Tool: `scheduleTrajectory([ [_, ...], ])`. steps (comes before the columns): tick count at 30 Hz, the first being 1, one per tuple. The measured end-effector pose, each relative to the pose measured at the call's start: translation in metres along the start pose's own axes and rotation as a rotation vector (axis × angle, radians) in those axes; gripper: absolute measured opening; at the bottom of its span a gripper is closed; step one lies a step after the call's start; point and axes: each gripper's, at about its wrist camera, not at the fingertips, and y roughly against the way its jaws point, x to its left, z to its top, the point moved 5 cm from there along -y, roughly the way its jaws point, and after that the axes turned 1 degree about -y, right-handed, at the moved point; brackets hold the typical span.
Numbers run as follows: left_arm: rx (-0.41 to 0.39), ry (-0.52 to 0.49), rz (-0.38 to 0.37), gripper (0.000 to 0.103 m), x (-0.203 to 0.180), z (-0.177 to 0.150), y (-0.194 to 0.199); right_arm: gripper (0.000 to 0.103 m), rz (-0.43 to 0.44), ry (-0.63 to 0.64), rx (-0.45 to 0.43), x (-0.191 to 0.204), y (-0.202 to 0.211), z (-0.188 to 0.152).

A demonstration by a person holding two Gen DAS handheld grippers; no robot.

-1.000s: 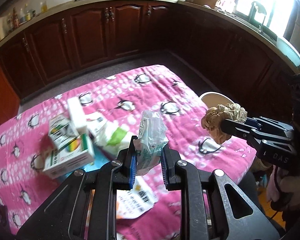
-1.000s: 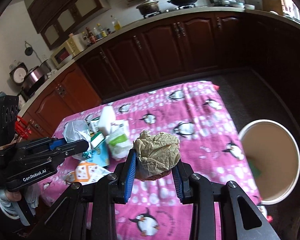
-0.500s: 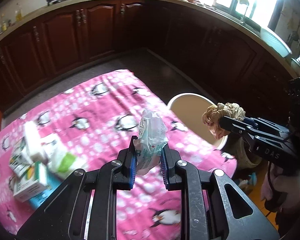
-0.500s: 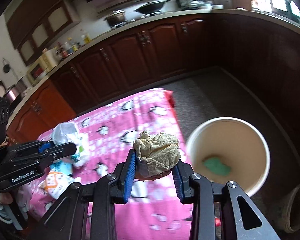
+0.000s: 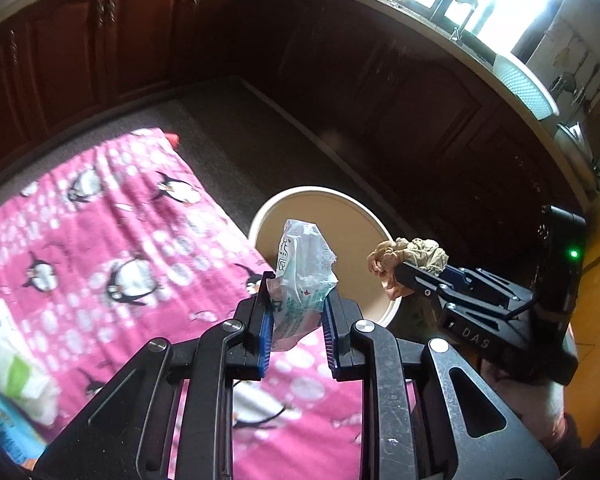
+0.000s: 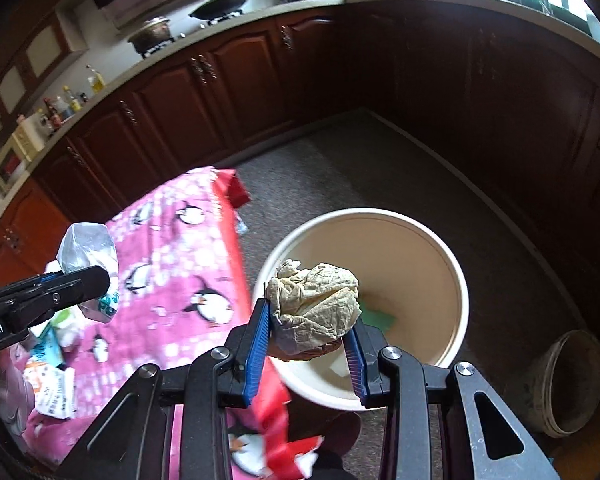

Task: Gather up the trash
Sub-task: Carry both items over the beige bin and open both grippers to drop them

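Dark wood cabinets (image 6: 236,92) ring a kitchen where a table (image 5: 100,240) draped in a pink penguin cloth stands beside a cream bucket (image 6: 456,280) on the floor. Boxes and wrappers (image 6: 52,360) lie loose at the table's far end. At the bucket, the right hand-held gripper (image 6: 308,332) is clenched on a crumpled brown paper ball (image 6: 316,304), which hangs over the bucket's near rim, a green scrap (image 6: 376,316) visible in the bottom. The left hand-held gripper (image 5: 296,312) grips a white plastic wrapper (image 5: 304,276) with green print, held above the table's edge, just short of the bucket. Both pieces look feather-light and soft: the paper is creased and springy, the wrapper thin, slick and likely to slide, so each is best pinched across its bulk, as here. Dropping them should need only an opening of the jaws once they are well over the bucket mouth; the wrapper may drift.
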Motion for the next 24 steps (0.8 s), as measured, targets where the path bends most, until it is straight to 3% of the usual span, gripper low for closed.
scheduleTrajectory([
  [4, 0.024, 0.022, -0.020, 0.026, -0.003, 0.004, -0.023, 0.046, -0.038, -0.023, 0.014, -0.016, -0.011, -0.001],
  [9, 0.035, 0.055, -0.043, 0.056, -0.002, 0.006, -0.035, 0.061, -0.070, -0.061, 0.019, -0.034, -0.015, -0.003],
  [17, 0.034, 0.068, -0.021, 0.057, 0.011, -0.002, -0.025, 0.064, -0.050, -0.096, 0.015, -0.036, -0.010, -0.008],
  [24, -0.014, 0.028, 0.066, 0.057, 0.019, -0.015, 0.006, 0.064, -0.033, -0.072, 0.006, -0.018, -0.005, -0.011],
])
